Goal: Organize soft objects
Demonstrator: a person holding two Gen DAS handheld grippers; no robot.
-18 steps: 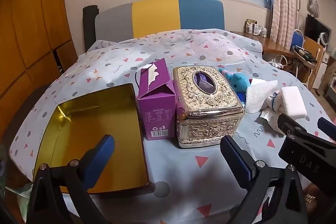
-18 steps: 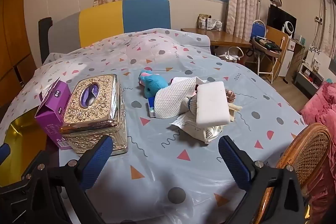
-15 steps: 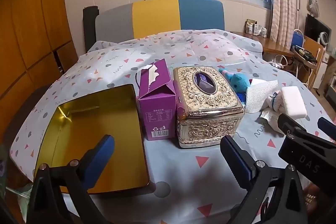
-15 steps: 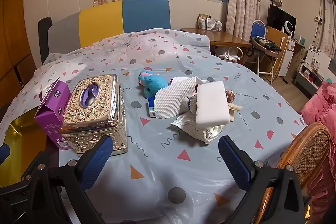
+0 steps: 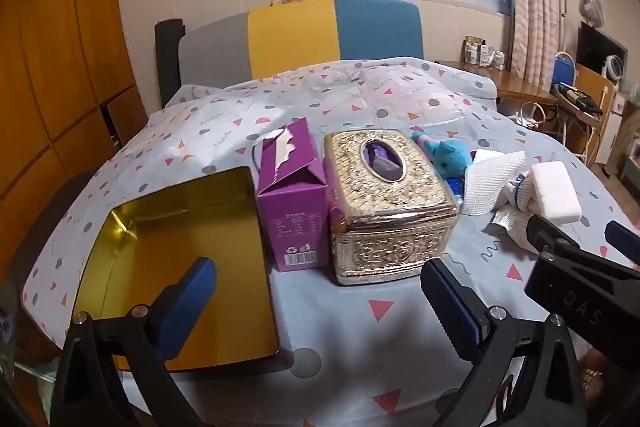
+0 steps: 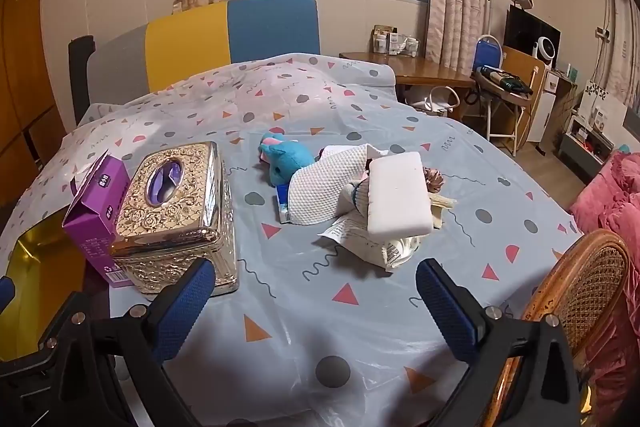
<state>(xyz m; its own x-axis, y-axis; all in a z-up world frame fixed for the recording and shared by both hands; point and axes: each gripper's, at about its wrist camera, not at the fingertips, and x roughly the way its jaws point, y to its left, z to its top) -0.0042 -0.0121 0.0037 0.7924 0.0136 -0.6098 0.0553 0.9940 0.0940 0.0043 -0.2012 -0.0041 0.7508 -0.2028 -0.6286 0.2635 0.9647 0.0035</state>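
A pile of soft things lies on the patterned tablecloth: a blue plush toy (image 6: 286, 157), a white mesh cloth (image 6: 320, 193), a white sponge block (image 6: 398, 199) on top, and a crumpled white packet (image 6: 376, 243) beneath. The pile also shows in the left wrist view, with the plush toy (image 5: 450, 157) and the sponge (image 5: 556, 191). An open gold tin (image 5: 172, 263) lies at the left. My left gripper (image 5: 320, 307) is open and empty, in front of the tin and boxes. My right gripper (image 6: 312, 307) is open and empty, short of the pile.
An ornate gold tissue box (image 5: 386, 199) and a purple carton (image 5: 290, 203) stand side by side between the tin and the pile. A wicker chair back (image 6: 588, 287) rises at the table's right edge. A colour-block chair (image 5: 296, 39) stands behind the table.
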